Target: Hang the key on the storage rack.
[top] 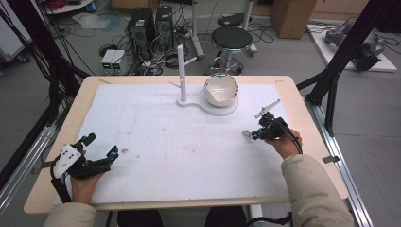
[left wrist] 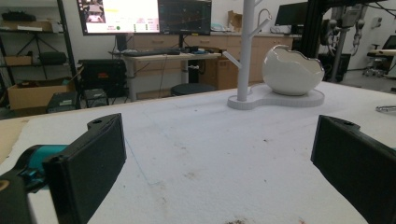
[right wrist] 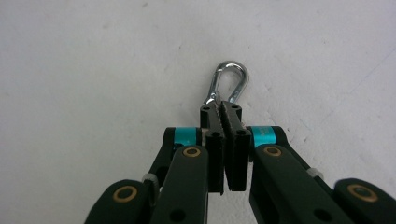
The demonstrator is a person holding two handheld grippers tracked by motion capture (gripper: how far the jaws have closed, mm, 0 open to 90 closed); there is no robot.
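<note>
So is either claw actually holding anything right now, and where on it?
Yes. The right claw is shut on a silver carabiner, pinching its lower end, with the rounded loop sticking out beyond the tips. The left claw is open, holding nothing.

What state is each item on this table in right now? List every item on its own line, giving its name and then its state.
carabiner: clip closed, lying on the table, one end pinched in the right gripper.
right gripper: shut on the carabiner.
left gripper: open, nothing between its jaws, low over the table.
egg-shaped bowl: upright on the stand's base, looks empty.
white stand: upright, nothing hanging on its pegs.
</note>
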